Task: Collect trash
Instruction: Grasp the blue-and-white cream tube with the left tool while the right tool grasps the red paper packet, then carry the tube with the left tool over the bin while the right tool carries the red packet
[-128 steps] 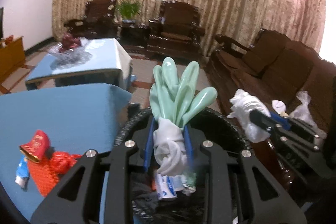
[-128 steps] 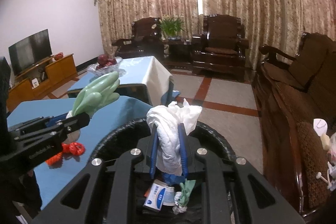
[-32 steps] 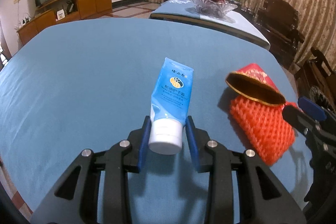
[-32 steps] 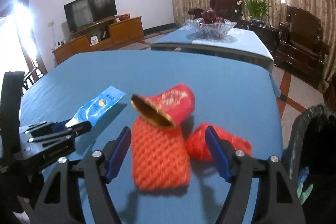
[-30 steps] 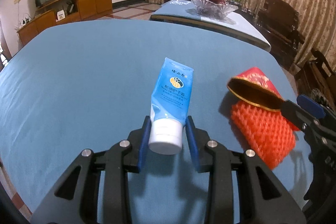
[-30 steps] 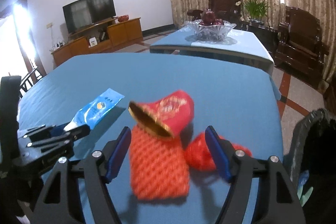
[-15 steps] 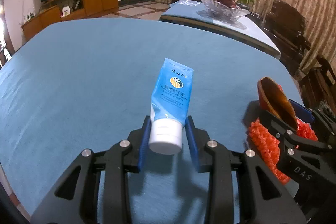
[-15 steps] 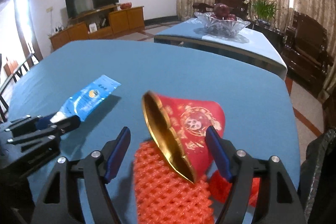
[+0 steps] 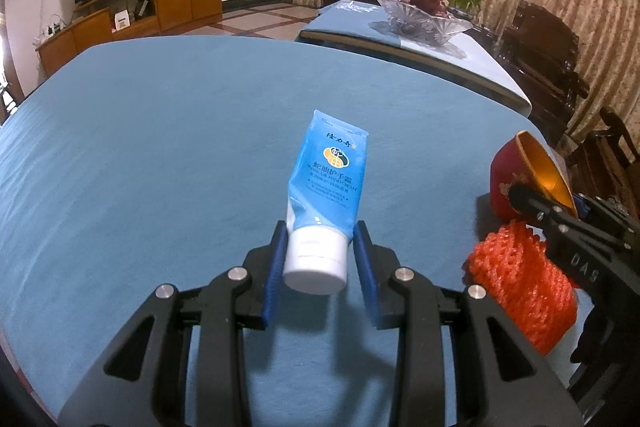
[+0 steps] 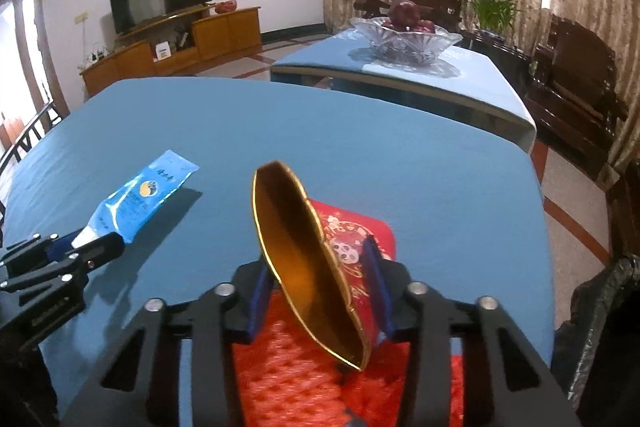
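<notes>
Since about four seconds ago both grippers are no longer over the bin with the glove and white wad but at the blue table [image 9: 160, 147]. The right gripper [image 10: 318, 293] is closing its jaws around the red gold-lined packet [image 10: 320, 259], now squeezed flat and tipped up over the orange foam net [image 10: 288, 379]. The left gripper [image 9: 320, 263] is now gripping the blue hand cream tube [image 9: 326, 183].

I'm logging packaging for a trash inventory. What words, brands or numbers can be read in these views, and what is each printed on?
"DAS": on the right gripper's black body, seen from the left wrist.
"HAND CREAM": on the blue tube in the left gripper; the first word of that line, the Chinese lines and the fine print are too small to read.
Red carton: gold ornament only, no legible text.
Lettering on the left gripper's body, right wrist view: blurred.
</notes>
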The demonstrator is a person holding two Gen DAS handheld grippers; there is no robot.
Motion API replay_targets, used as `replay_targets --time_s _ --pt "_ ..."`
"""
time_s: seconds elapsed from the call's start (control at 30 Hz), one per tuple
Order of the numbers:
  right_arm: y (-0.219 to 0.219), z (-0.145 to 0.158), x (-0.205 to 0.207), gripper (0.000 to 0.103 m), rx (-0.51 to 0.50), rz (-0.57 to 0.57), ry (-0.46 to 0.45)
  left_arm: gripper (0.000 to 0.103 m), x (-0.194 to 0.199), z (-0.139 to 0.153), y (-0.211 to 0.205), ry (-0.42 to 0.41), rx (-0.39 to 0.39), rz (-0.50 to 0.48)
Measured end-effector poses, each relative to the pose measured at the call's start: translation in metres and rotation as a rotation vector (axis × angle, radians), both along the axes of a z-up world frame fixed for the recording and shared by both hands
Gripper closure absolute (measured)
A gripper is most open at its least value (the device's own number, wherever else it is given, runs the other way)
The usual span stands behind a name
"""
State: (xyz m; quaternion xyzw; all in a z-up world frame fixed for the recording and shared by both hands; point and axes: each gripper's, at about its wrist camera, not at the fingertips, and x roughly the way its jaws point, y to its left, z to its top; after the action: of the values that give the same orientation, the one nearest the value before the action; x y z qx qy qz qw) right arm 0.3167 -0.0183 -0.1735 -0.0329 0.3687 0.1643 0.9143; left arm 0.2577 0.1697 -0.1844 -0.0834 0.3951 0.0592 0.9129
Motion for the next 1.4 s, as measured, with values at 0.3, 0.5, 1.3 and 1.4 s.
replay_targets --time_s 0.3,0.5,1.3,1.4 --pt "-0.015 0.015 -0.006 0.088 0.055 0.014 -0.027 0.071 -0.002 0.014 -0.010 -0.015 0.007 -0.033" --pt "-0.021 0.033 -0.017 0.089 0.091 0.019 -0.061 0.071 -0.003 0.037 -0.024 -0.050 0.014 -0.058" --pt "-0.109 0.121 -0.095 0.089 0.176 -0.050 -0.192 0.071 -0.042 0.116 -0.114 -0.183 0.011 -0.198" --pt "-0.126 0.128 -0.106 0.089 0.177 -0.068 -0.207 0.071 -0.049 0.121 -0.130 -0.191 0.003 -0.224"
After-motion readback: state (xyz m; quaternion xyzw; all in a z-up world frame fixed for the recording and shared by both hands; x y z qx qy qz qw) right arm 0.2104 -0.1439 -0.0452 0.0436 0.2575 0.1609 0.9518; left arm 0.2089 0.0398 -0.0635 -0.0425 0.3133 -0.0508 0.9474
